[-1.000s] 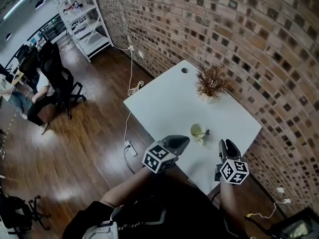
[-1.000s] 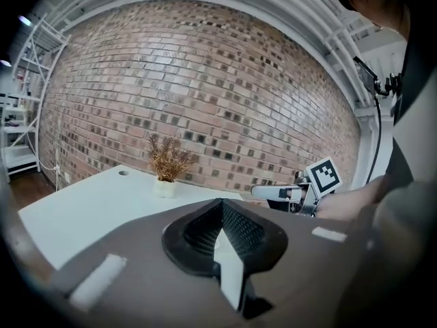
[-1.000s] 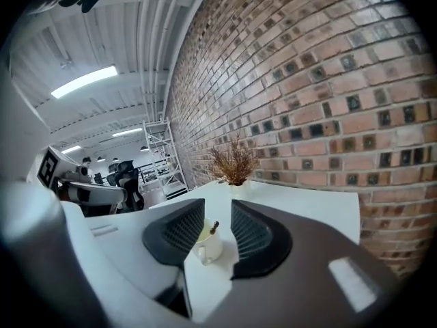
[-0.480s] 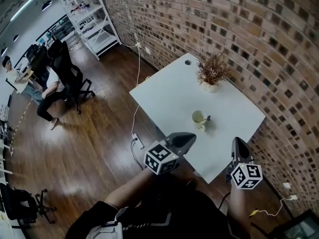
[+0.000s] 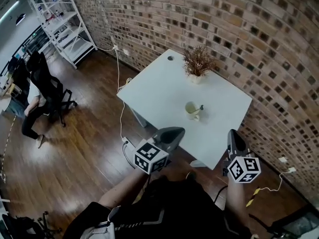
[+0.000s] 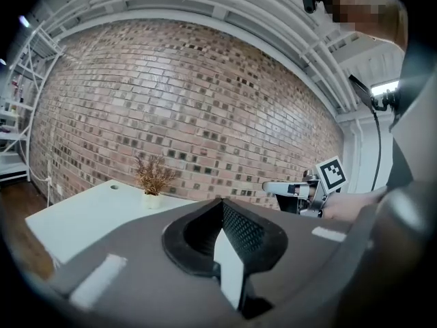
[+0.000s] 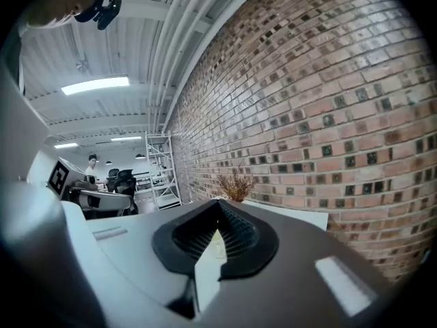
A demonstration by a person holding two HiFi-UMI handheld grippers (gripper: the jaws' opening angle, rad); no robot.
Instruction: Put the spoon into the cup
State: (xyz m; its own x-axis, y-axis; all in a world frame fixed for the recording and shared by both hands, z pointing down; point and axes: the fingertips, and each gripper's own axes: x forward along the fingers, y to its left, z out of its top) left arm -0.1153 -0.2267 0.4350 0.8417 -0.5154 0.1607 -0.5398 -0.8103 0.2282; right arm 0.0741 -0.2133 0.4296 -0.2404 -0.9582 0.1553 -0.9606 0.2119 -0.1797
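Note:
A pale green cup (image 5: 191, 109) stands on the white table (image 5: 159, 91), and the spoon (image 5: 200, 107) rests in it with its dark handle end over the rim. Both grippers hang off the table's near edge, well short of the cup and pointing roughly level toward the brick wall. My left gripper (image 5: 172, 132) (image 6: 222, 207) is shut with nothing in it. My right gripper (image 5: 233, 135) (image 7: 218, 225) is shut and empty too; it also shows in the left gripper view as the right gripper (image 6: 295, 188).
A dried plant in a small white pot (image 5: 197, 63) (image 6: 153, 178) stands at the table's far side by the brick wall. A cable hole (image 5: 170, 58) marks the far corner. On the wooden floor are cables, a white shelf rack (image 5: 60, 19) and a seated person (image 5: 34, 96).
Both grippers have drawn back from the cup, off the table's near edge, and risen. The spoon stays in the cup.

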